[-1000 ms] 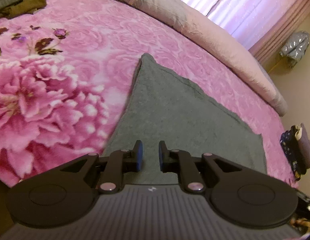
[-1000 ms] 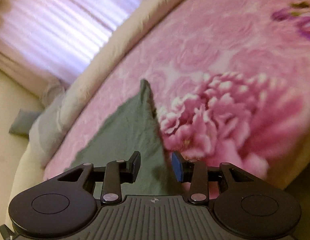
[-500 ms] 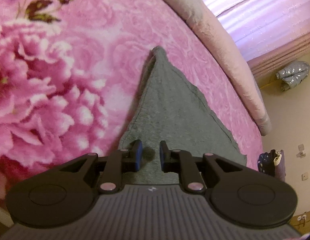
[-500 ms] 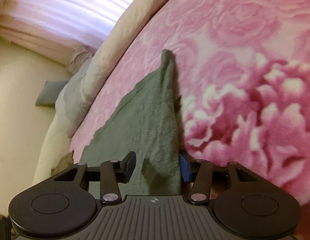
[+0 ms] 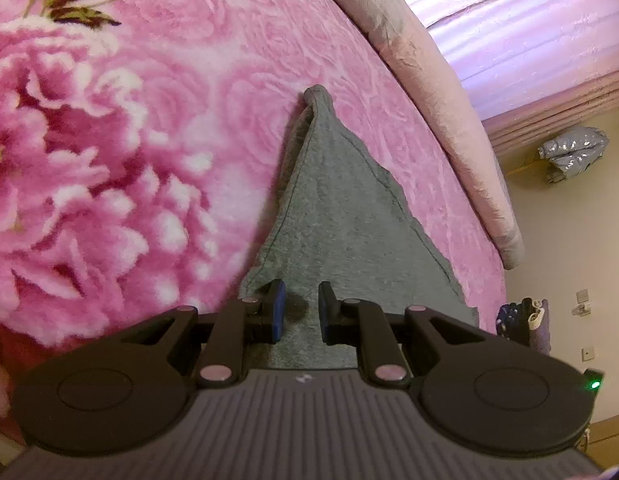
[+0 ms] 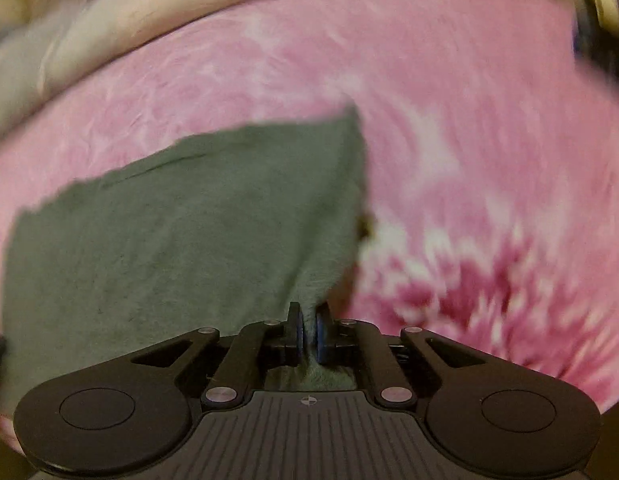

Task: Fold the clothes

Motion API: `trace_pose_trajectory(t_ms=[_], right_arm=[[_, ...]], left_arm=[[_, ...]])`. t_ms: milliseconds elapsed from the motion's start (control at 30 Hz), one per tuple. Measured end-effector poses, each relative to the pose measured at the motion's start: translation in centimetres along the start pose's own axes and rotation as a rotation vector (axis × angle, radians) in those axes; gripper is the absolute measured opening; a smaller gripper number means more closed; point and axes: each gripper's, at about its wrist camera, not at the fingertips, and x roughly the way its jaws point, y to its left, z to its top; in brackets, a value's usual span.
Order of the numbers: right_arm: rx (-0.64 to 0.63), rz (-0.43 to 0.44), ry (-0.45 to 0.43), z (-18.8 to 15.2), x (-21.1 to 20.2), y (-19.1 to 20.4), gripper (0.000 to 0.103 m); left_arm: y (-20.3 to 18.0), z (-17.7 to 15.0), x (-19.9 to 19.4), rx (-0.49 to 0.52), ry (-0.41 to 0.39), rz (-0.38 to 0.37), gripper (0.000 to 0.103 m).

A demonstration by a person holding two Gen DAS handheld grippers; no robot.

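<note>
So the grey cloth [image 5: 341,216] is lying on the bed [image 5: 229,80], on that pink flowery blanket, running from the bottom middle of the left view up to a narrow tip near the centre. It looks like it's already been folded at least once, since there's a doubled edge down its left side, but I can't say how many folds are in it. The left tongs [image 5: 300,310] are apart, sitting over the near edge of the cloth with nothing between them. The right tongs [image 6: 307,334] are pinched together on a bit of the cloth's corner at the bottom middle of that blurry view. My guess is another fold is just starting, so there's still folding left.
</note>
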Motion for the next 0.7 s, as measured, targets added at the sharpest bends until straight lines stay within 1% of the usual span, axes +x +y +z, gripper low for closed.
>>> trace_pose_trajectory(t_ms=[33, 133, 233, 267, 300, 333, 367, 400, 433, 533, 600, 667, 700], right_arm=[[-0.056, -0.032, -0.029, 0.1, -0.6, 2.5, 0.005], [-0.213, -0.061, -0.111, -0.6, -1.1, 10.4, 0.005], [-0.365, -0.036, -0.149, -3.6, -0.1, 17.6, 0.005], [-0.403, -0.017, -0.14, -4.7, 0.6, 19.1, 0.007], [-0.437, 0.004, -0.124, -5.8, 1.5, 20.4, 0.017], [-0.455, 0.022, -0.114, -6.7, 2.3, 21.2, 0.05], [-0.467, 0.036, -0.122, -7.4, 2.4, 21.5, 0.071], [-0.479, 0.049, -0.135, -8.1, 2.4, 21.6, 0.072], [-0.482, 0.08, -0.152, -8.5, 1.8, 21.3, 0.072], [-0.425, 0.184, -0.188, -8.1, -0.5, 18.9, 0.072], [-0.351, 0.198, -0.215, -7.3, -2.2, 16.5, 0.072], [-0.247, 0.189, -0.235, -6.2, -3.3, 13.0, 0.072], [-0.184, 0.184, -0.235, -5.7, -3.3, 11.0, 0.072]], left_arm=[[0.1, 0.1, -0.1, -0.006, 0.002, -0.005, 0.013], [0.6, 0.2, -0.6, -0.022, 0.005, -0.014, 0.013], [0.8, 0.3, -1.2, -0.024, 0.004, -0.013, 0.013], [0.8, 0.3, -1.4, -0.025, 0.003, -0.011, 0.013], [0.8, 0.3, -1.5, -0.024, 0.002, -0.007, 0.013], [0.7, 0.3, -1.7, -0.023, 0.001, -0.003, 0.013], [0.7, 0.2, -2.0, -0.022, -0.001, 0.0, 0.013], [0.5, 0.1, -2.3, -0.018, -0.006, 0.002, 0.015], [0.4, 0.1, -2.5, -0.015, -0.01, 0.005, 0.015], [-0.8, -0.3, -3.1, 0.003, -0.017, -0.003, 0.015], [-2.2, -0.6, -3.2, 0.026, -0.015, -0.052, 0.016], [-3.7, -0.9, -2.9, 0.05, -0.005, -0.107, 0.021], [-4.4, -0.9, -2.2, 0.057, 0.009, -0.134, 0.026]])
